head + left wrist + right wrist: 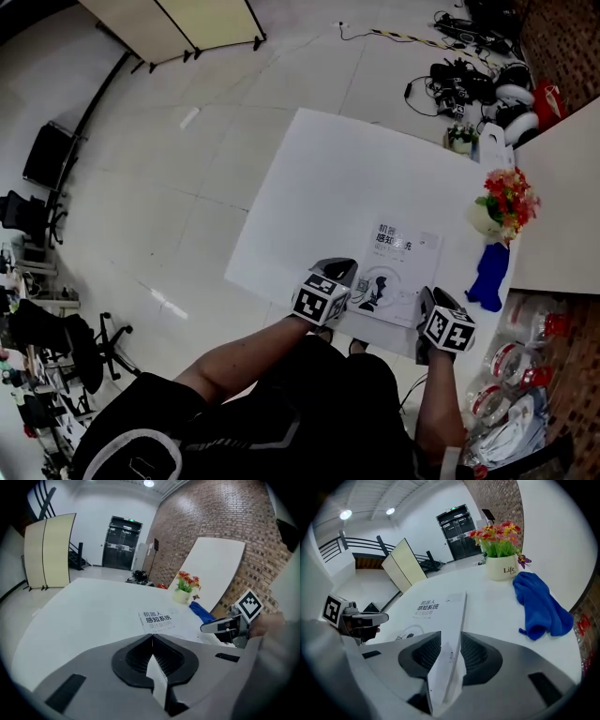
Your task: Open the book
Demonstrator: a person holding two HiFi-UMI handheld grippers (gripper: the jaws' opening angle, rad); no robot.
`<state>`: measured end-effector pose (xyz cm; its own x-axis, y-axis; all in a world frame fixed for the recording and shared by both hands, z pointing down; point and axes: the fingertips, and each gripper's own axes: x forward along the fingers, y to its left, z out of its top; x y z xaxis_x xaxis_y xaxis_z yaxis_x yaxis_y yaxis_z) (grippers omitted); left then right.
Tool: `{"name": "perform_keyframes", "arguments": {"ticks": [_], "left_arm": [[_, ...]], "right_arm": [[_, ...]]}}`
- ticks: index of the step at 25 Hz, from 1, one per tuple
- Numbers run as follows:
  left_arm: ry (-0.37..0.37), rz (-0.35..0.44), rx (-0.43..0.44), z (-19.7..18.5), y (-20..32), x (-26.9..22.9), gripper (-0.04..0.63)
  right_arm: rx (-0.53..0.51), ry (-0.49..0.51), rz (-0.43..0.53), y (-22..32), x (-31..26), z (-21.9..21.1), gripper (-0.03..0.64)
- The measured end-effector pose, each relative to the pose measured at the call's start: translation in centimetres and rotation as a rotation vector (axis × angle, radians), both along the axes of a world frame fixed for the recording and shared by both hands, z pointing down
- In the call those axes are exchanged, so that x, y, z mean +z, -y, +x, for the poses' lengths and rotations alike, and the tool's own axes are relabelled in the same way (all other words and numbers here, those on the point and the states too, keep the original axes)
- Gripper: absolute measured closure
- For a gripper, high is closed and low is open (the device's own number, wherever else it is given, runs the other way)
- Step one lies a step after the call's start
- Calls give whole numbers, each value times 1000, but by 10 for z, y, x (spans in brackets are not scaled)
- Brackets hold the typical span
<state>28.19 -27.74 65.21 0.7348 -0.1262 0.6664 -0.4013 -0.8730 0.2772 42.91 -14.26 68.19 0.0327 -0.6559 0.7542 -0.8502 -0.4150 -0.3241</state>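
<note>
A white book (398,270) with a dark printed title lies at the near edge of the white table (319,178). My left gripper (339,274) is at its near left corner. In the left gripper view the jaws (152,639) are shut on a thin white corner of the book (157,619). My right gripper (427,302) is at the near right corner. In the right gripper view the jaws (450,641) are shut on the book's edge (458,620), which runs away between them. The cover title (427,606) shows to the left.
A white pot of red and yellow flowers (504,202) and a blue cloth (489,277) lie just right of the book. A brick wall and a leaning white board (220,569) stand beyond. Cables and gear (469,80) litter the floor past the table.
</note>
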Motion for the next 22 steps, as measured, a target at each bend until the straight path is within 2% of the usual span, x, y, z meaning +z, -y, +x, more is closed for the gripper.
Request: {"name": "perform_keyframes", "arguments": {"ticks": [6, 13, 22], "left_arm": [[30, -52, 12, 4, -4, 23, 598], [52, -59, 33, 5, -5, 31, 600], [62, -52, 43, 0, -13, 33, 600]], "right_arm": [[20, 58, -64, -3, 24, -4, 526], [45, 101, -93, -3, 27, -2, 529], [118, 79, -109, -7, 21, 2, 582]]}}
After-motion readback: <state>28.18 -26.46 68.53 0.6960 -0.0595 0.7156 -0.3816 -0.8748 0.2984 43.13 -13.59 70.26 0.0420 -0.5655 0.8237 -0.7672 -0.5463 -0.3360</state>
